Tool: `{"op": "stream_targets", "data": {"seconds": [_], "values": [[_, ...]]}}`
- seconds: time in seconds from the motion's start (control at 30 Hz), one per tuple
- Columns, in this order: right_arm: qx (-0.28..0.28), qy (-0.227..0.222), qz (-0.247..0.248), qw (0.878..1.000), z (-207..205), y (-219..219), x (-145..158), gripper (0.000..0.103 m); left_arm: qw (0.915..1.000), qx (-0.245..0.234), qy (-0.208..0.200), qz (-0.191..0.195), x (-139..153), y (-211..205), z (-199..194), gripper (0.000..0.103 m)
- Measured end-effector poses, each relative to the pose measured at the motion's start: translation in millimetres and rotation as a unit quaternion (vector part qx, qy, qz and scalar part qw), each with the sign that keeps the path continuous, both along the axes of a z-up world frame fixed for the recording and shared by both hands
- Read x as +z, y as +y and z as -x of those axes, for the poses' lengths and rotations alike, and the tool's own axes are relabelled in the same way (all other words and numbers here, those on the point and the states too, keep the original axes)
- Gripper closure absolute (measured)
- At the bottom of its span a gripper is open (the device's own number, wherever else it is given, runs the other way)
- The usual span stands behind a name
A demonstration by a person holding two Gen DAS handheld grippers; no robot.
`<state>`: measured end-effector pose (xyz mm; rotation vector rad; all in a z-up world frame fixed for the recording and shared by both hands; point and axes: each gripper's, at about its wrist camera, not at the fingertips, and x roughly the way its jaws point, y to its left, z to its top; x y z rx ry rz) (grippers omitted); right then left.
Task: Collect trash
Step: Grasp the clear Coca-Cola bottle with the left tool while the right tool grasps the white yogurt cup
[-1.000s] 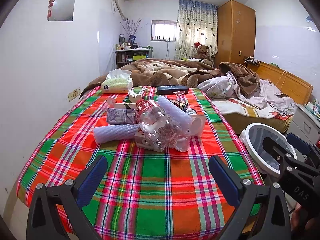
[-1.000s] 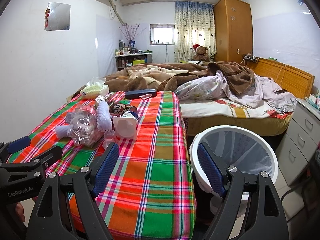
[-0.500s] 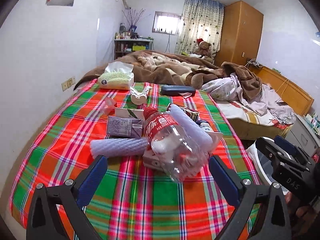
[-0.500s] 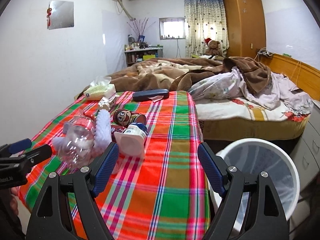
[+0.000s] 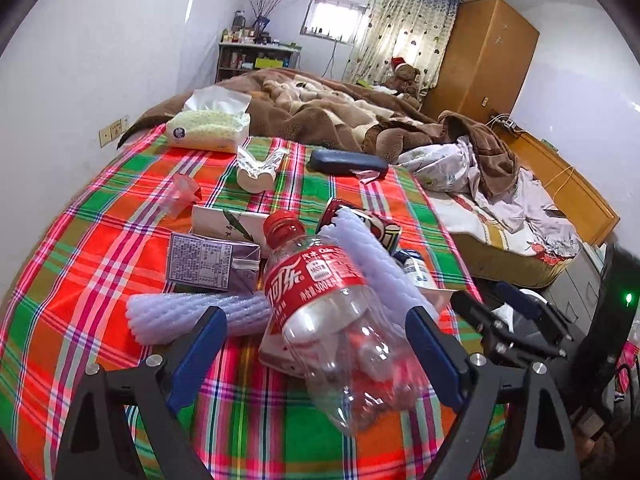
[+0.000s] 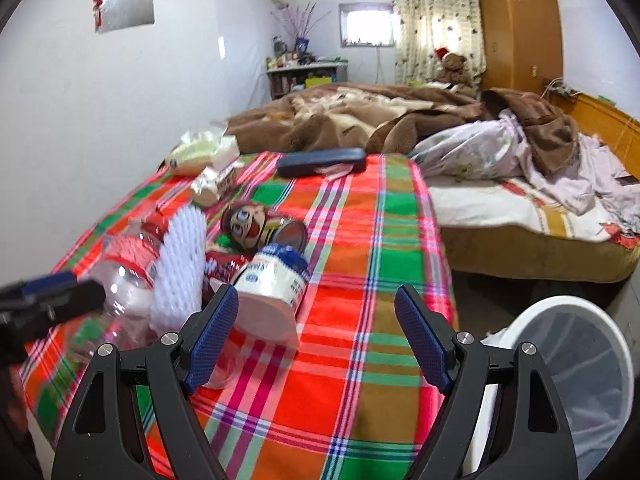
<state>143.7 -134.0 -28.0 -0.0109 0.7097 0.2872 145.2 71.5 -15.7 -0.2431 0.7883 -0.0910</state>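
A pile of trash lies on the plaid-covered table (image 5: 80, 264). An empty clear cola bottle (image 5: 328, 320) with a red cap lies between the open fingers of my left gripper (image 5: 316, 356), untouched. Two white foam nets (image 5: 192, 316), a purple carton (image 5: 208, 260) and a cartoon can (image 6: 260, 228) lie around it. My right gripper (image 6: 316, 340) is open, with a white yogurt cup (image 6: 272, 292) lying just inside its left finger (image 6: 212, 336). A white trash bin (image 6: 572, 376) stands on the floor at the lower right.
A tissue pack (image 5: 208, 124), a dark case (image 5: 344, 162), a rolled wrapper (image 5: 256, 168) and a crumpled clear cup (image 5: 180, 196) lie farther back on the table. A bed (image 6: 520, 184) with blankets lies beyond and right. A white wall runs along the left.
Both grippers have moved forward and lower toward the trash pile. The bottle now lies between the left fingers, and the yogurt cup is close to the right gripper. Both stay open.
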Motion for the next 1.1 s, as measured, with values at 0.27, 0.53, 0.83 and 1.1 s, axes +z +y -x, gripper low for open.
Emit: {"op": "stream_targets", "data": {"seconds": [0.27,0.53,0.83,1.1], "values": [[0.005,0.028,0.041,0.999,-16,9,-13,0.034,0.9994,-0.006,0.029,0.02,-16,1,-20,0.028],[0.007,0.044,0.02,0.999,-29,12,-18,0.052,0.9993,0.0,0.036,0.012,-22,7,-34,0.028],[0.0,0.043,0.018,0.999,-33,14,-18,0.087,0.9989,-0.004,0.046,0.01,-27,6,-43,0.04],[-0.004,0.036,0.007,0.999,-34,10,-15,0.092,0.9995,-0.002,0.032,0.001,-22,8,-38,0.041]]}}
